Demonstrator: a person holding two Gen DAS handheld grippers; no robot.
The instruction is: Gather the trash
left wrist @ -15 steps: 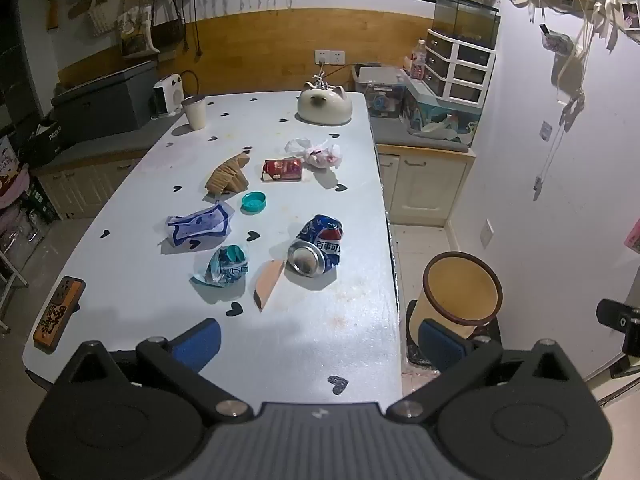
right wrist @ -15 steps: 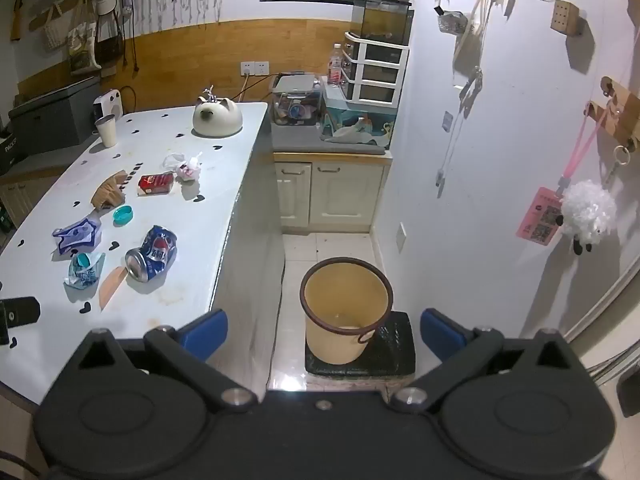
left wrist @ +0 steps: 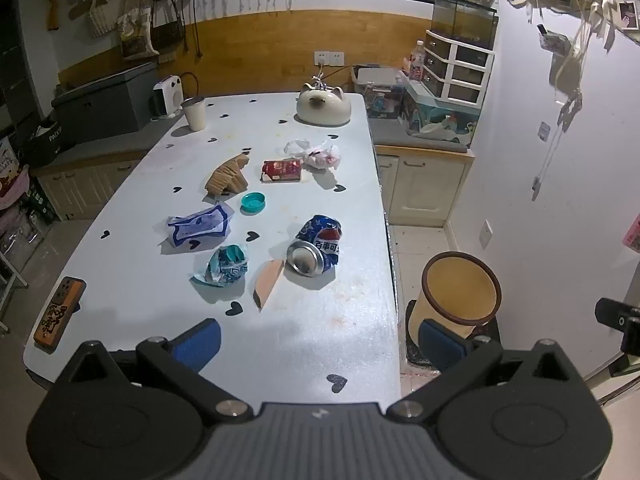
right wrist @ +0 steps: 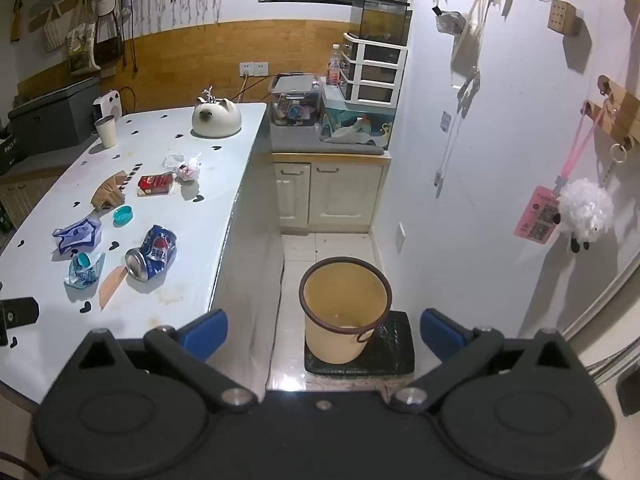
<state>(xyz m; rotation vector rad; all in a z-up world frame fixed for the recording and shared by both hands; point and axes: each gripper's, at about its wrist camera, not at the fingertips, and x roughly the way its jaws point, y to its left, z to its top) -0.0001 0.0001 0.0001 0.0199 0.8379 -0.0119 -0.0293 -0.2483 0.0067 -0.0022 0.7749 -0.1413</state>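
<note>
Task not started, by look of it: all trash on surface (left wrist: 132, 264), none in bin (right wrist: 345, 316).

Bin on floor, right of surface, on dark mat. Looks empty inside.

Trash left, big to small: crushed can (left wrist: 316, 245), blue wrapper (left wrist: 200, 229), brown card (left wrist: 226, 175), white bag (left wrist: 316, 153), teal wrapper (left wrist: 226, 266), red pack (left wrist: 281, 171), tan scrap (left wrist: 267, 283), teal cap (left wrist: 253, 202).

Cup (left wrist: 195, 113) at far end; cannot tell what is inside.

Left gripper (left wrist: 320, 340) and right gripper (right wrist: 324, 330): jaws wide apart, holding nothing.

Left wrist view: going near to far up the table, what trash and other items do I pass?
Tan cardboard wedge → crumpled teal wrapper → crushed Pepsi can → teal cap → red packet → white paper cup.
</note>
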